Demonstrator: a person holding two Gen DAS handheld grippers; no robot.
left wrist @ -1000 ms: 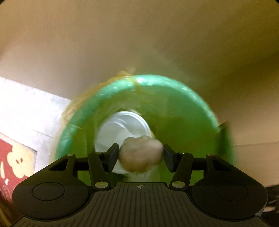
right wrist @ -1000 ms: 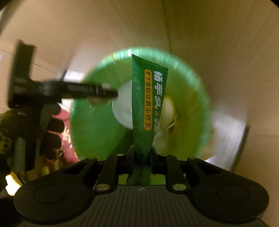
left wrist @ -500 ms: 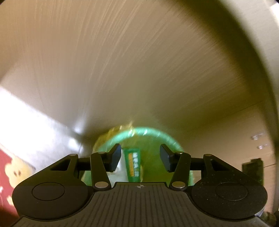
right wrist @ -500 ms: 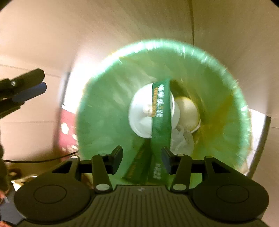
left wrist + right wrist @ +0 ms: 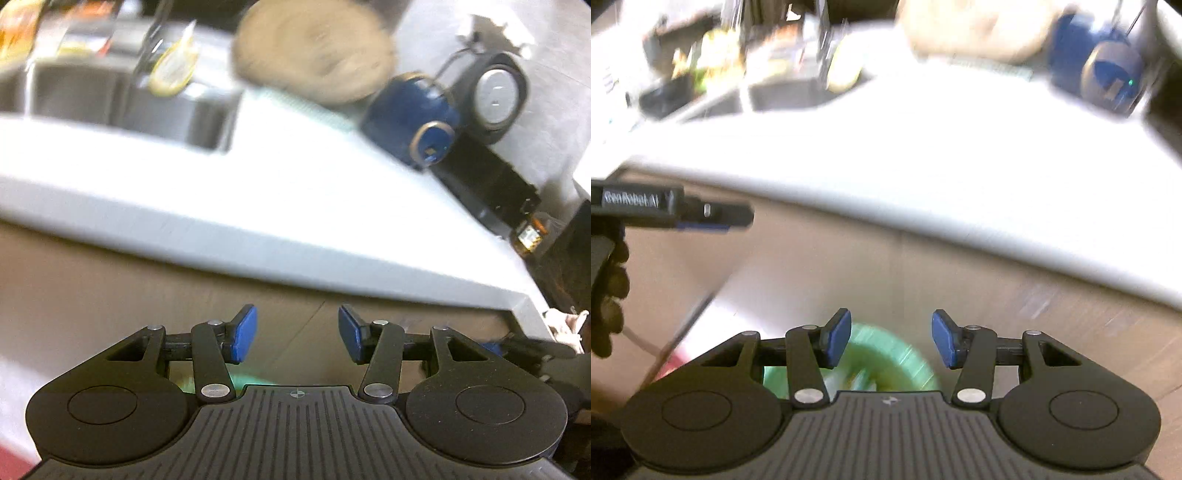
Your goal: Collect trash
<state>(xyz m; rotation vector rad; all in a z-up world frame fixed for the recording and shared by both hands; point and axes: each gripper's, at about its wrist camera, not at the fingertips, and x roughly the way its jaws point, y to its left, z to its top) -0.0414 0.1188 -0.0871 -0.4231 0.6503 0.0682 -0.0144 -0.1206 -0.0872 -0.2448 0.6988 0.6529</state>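
My left gripper [image 5: 297, 334] is open with nothing between its blue pads [image 5: 243, 334]. It hangs in front of the beige cabinet face, below the white counter edge [image 5: 258, 236]. My right gripper [image 5: 891, 341] is open and empty too. Just below its fingers lies the green-lined trash bin [image 5: 886, 363], blurred, with pale trash inside. A sliver of the bin's green [image 5: 255, 380] shows under the left fingers. The left gripper [image 5: 713, 214] also shows at the left edge of the right wrist view, held by a gloved hand [image 5: 607, 291].
On the white counter [image 5: 905, 147] sit a steel sink [image 5: 122, 99], a round tan board [image 5: 314, 51], a blue kettle [image 5: 410, 114] and a black appliance [image 5: 495, 99]. Dishes and clutter [image 5: 701, 70] crowd the far left. Everything is motion-blurred.
Both grippers let go of their trash into the green bin, the left a pale crumpled wad and the right a green wrapper. Both then rose from the bin to counter height.
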